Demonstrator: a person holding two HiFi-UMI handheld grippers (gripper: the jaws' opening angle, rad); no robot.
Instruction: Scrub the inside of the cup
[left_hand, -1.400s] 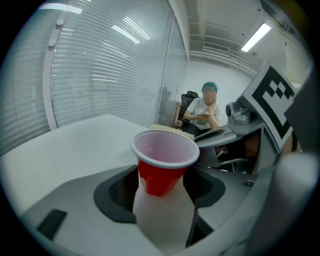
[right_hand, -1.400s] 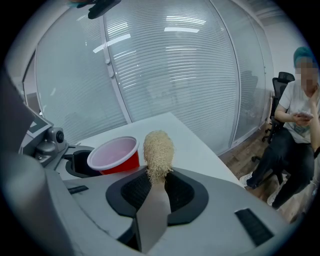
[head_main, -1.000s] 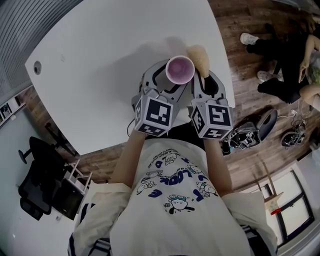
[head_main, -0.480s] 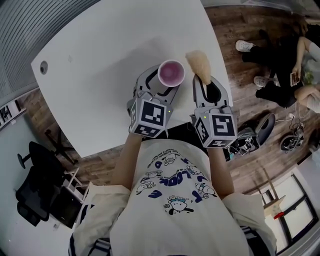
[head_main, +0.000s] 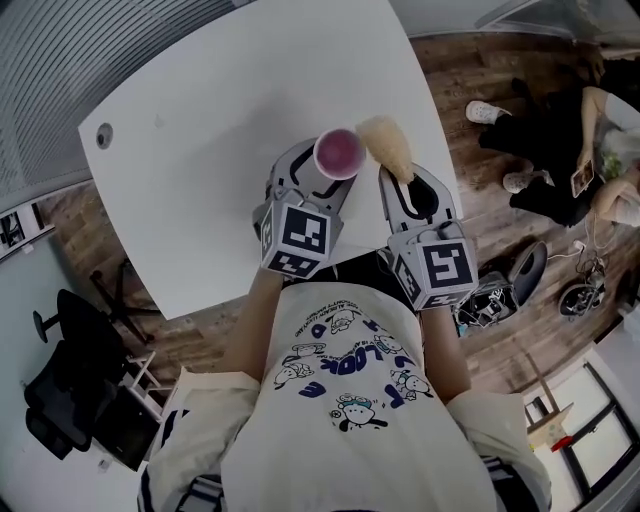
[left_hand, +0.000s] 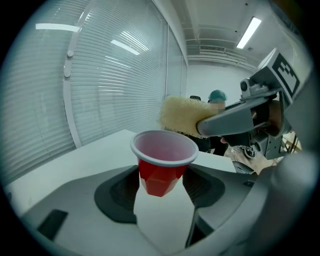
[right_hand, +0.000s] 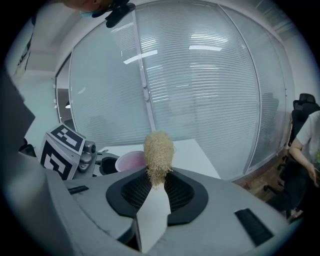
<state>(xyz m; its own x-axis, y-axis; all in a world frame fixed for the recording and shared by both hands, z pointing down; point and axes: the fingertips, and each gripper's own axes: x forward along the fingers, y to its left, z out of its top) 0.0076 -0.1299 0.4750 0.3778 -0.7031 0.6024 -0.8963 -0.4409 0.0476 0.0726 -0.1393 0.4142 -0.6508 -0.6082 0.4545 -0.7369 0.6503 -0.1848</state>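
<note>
Both grippers have risen above the tabletop (head_main: 220, 130): the left gripper (left_hand: 161, 184) has its fingers clenched on the red cup (left_hand: 163, 150), mouth up, and the right gripper (right_hand: 157, 186) has its fingers clenched on the loofah scrubber (right_hand: 158, 149), tip just right of and above the rim.

room: open over table (head_main: 220, 130) left of cup (head_main: 339, 153) | obstacle: scrubber (head_main: 385, 143) just beside cup rim, right

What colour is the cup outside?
The cup is red with a white rim, clearest in the left gripper view.
</note>
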